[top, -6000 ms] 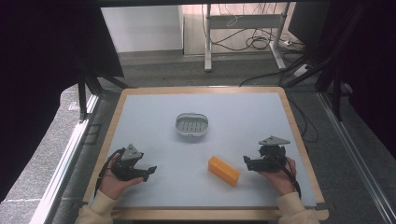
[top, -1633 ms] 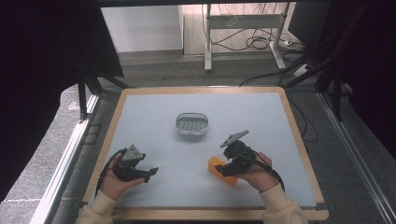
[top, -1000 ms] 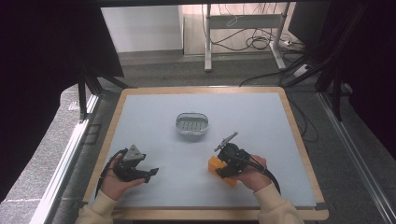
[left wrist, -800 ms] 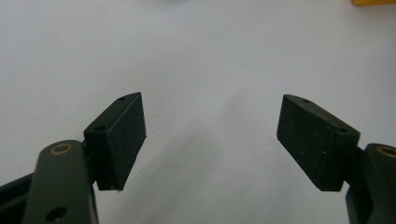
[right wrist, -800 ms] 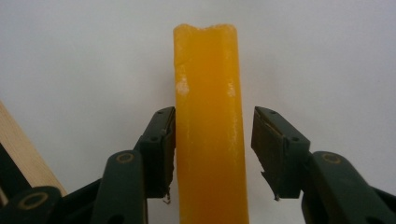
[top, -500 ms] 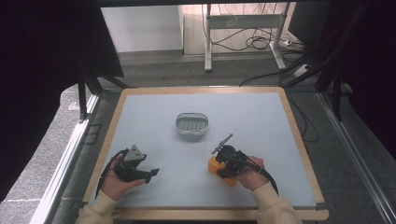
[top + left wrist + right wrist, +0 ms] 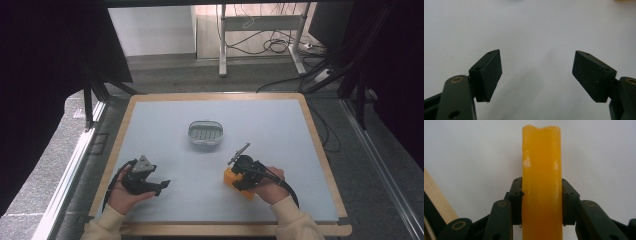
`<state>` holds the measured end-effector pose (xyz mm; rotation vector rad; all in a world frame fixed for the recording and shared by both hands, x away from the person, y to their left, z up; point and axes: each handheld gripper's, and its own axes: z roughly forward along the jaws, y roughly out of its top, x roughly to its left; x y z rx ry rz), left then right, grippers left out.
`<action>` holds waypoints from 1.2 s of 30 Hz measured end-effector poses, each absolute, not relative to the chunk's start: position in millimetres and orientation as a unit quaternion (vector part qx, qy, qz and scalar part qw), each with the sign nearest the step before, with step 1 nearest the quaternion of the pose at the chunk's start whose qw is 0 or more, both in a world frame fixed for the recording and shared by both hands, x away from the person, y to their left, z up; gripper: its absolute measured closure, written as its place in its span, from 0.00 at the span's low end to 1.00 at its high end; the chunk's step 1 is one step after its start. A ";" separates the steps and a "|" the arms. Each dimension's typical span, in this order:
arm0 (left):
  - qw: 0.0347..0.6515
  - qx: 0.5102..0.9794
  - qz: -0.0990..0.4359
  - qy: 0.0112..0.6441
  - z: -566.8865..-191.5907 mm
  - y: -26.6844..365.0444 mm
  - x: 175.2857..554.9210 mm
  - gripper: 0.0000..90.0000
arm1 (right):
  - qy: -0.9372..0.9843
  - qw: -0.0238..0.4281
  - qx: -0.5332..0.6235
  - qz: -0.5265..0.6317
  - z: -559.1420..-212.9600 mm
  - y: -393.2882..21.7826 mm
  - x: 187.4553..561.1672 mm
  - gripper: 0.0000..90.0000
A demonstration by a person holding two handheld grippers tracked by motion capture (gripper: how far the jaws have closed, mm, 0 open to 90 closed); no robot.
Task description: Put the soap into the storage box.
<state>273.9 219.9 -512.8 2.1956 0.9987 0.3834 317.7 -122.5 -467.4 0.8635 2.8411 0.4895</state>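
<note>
Now clamped across its narrow width in the right gripper [image 7: 239, 176]: an orange bar [image 7: 541, 182], long axis running straight out along the jaws, low on the blue mat [image 7: 280, 130] at the near right. Just beyond and leftward, a small grey dish [image 7: 205, 133]. Far off at the near left, left gripper [image 7: 159, 186] spread wide, holding nothing.

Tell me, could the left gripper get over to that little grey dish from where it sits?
Probably yes: the left gripper is open and holds nothing, and bare table lies between it and the grey dish.
</note>
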 end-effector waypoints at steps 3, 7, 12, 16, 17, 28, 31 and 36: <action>0.343 0.845 0.148 0.384 -512.7 219.7 273.7 0.26 | 0.942 0.070 0.283 0.168 -462.4 -123.1 316.5 0.68; 0.343 0.844 0.148 0.384 -512.5 219.7 273.7 0.26 | 0.941 0.074 0.282 0.171 -458.7 -123.6 315.1 0.68; 0.343 0.845 0.147 0.384 -512.6 219.7 273.9 0.26 | 0.941 0.074 0.281 0.174 -454.5 -124.8 313.9 0.68; 0.342 0.845 0.147 0.384 -513.0 219.3 273.9 0.26 | 0.940 0.076 0.280 0.177 -452.2 -125.7 313.8 0.68; 0.342 0.845 0.147 0.384 -513.0 219.0 273.8 0.26 | 0.940 0.076 0.280 0.177 -452.2 -125.7 313.8 0.68; 0.343 0.844 0.146 0.386 -513.3 219.8 274.2 0.26 | 0.938 0.064 0.277 0.198 -444.7 -130.1 320.7 0.68; 0.342 0.845 0.146 0.385 -513.6 219.9 274.5 0.26 | 0.938 0.063 0.274 0.201 -441.7 -130.1 322.2 0.68; 0.343 0.845 0.146 0.384 -513.5 220.2 274.5 0.26 | 0.937 0.070 0.275 0.203 -435.7 -131.4 326.1 0.68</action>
